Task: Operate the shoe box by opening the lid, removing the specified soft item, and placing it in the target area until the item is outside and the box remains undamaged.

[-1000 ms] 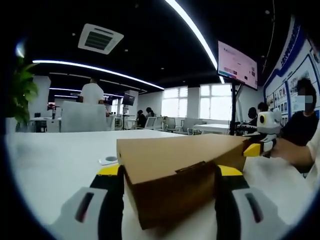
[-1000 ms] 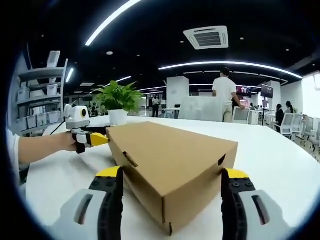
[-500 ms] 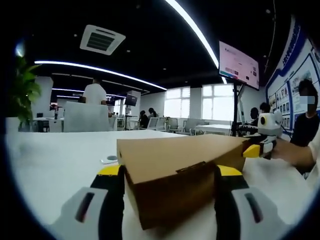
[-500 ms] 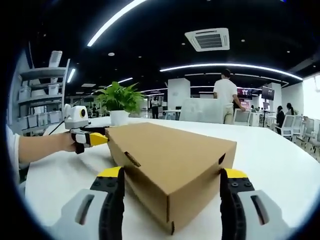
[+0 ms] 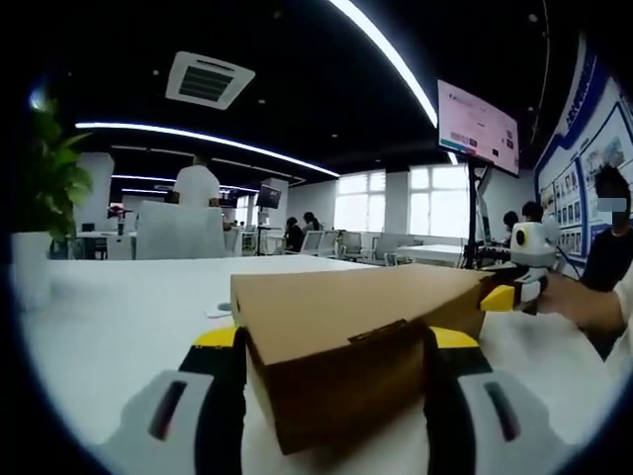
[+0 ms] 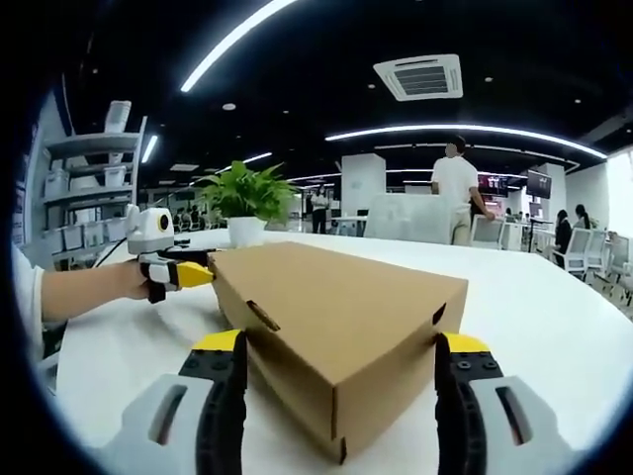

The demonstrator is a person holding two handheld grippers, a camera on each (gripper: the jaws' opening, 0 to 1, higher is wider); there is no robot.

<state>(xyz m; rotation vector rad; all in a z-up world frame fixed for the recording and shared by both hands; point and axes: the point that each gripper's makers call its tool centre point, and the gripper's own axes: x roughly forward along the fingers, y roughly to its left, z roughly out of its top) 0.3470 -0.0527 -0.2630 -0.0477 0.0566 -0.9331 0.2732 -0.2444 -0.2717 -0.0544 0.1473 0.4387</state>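
Shoe box [image 5: 346, 341]: brown cardboard, lid down, resting on white counter [image 5: 109, 317].
Left tool [image 5: 336, 341]: jaws spread wide, one at each side of a box end, seemingly just clear of the cardboard.
Right tool [image 6: 336, 346]: at the opposite end, jaws spread likewise, straddling a box corner.
Beyond left tool: small round object [image 5: 220, 310] on counter.
Behind right tool's left jaw: potted plant [image 6: 245, 203], shelving [image 6: 94, 198].
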